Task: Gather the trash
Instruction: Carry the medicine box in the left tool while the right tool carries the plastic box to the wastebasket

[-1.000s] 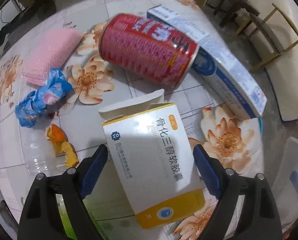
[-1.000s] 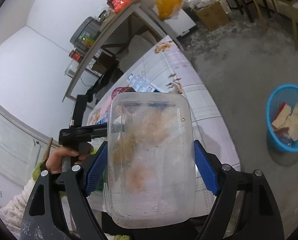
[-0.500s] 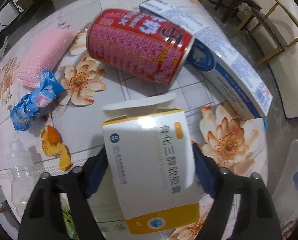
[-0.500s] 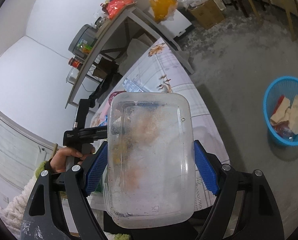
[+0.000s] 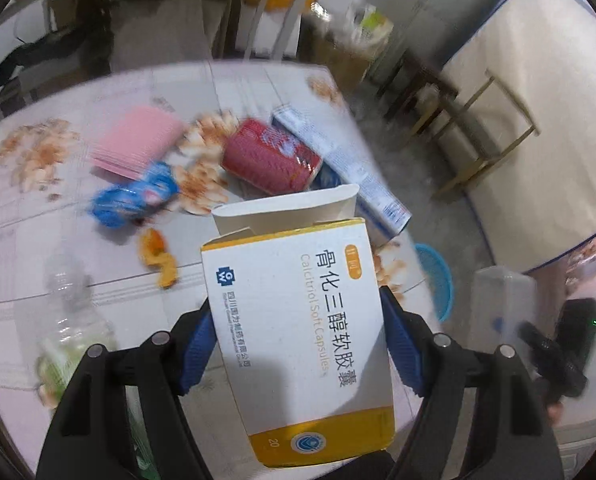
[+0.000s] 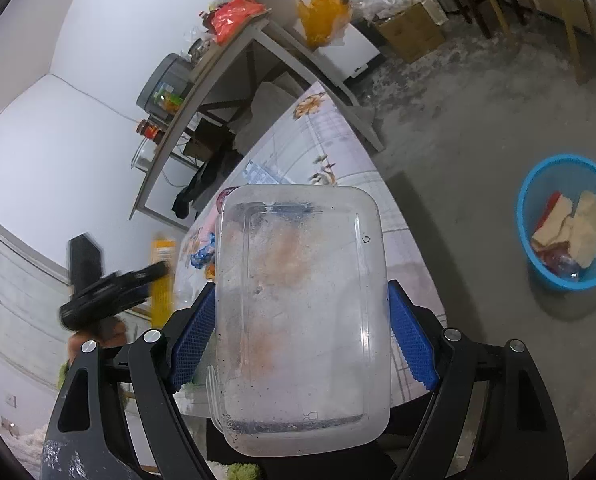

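Medicine box (image 5: 301, 344) lifted off table (image 5: 98, 300), left jaws clamping it

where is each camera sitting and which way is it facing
Left wrist: on the left gripper, facing over its medicine box at the table; right gripper visible.
Right wrist: on the right gripper, facing past its plastic container toward the floor; left gripper and hand visible.
Shared: table, blue basket.

Grey concrete floor (image 6: 477, 128) spread beside the floral-topped table (image 6: 329, 136); white walls (image 6: 98, 20) rose behind a cluttered shelf (image 6: 218, 64).
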The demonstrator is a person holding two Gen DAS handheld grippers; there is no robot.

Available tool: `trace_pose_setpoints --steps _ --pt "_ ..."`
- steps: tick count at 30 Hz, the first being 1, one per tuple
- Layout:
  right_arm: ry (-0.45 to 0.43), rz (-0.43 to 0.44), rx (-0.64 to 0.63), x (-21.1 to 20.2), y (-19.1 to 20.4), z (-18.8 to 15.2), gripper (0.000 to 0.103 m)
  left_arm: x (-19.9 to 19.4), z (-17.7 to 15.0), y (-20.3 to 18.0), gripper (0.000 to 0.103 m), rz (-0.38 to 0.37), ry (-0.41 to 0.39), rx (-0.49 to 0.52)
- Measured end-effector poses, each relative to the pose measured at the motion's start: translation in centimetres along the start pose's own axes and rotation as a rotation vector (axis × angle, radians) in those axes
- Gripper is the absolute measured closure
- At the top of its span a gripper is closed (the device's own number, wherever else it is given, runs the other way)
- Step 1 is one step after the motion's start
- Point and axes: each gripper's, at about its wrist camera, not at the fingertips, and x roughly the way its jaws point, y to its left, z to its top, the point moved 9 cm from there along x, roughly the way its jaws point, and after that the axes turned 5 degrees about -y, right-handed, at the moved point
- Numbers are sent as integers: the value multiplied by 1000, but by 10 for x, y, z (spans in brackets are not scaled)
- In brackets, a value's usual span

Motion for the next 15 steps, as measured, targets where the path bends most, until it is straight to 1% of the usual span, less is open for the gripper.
trace_pose_setpoints --steps 4,6,7,8,10,11,14,15 --pt "13 10 -16 5 6 -1 25 -55 10 19 30 8 -103 -25" --pt "21 15 -24 8 11 -3 25 -80 11 38 30 30 -162 -46" --pt "25 16 -28 9 13 -3 25 -87 10 50 30 44 -177 -61" --pt "27 17 -30 10 13 -4 25 -96 9 69 30 57 -194 -99" --pt "33 18 -32 12 15 -5 25 -103 1 101 30 59 -202 -171" --pt "36 18 -33 13 15 -6 25 -103 -5 122 30 53 -203 -225" --pt "47 13 -39 14 18 -7 25 -94 -25 180 30 -37 -204 -388" --pt "51 13 -40 15 18 -8 25 -89 -31 194 30 -51 -204 -431"
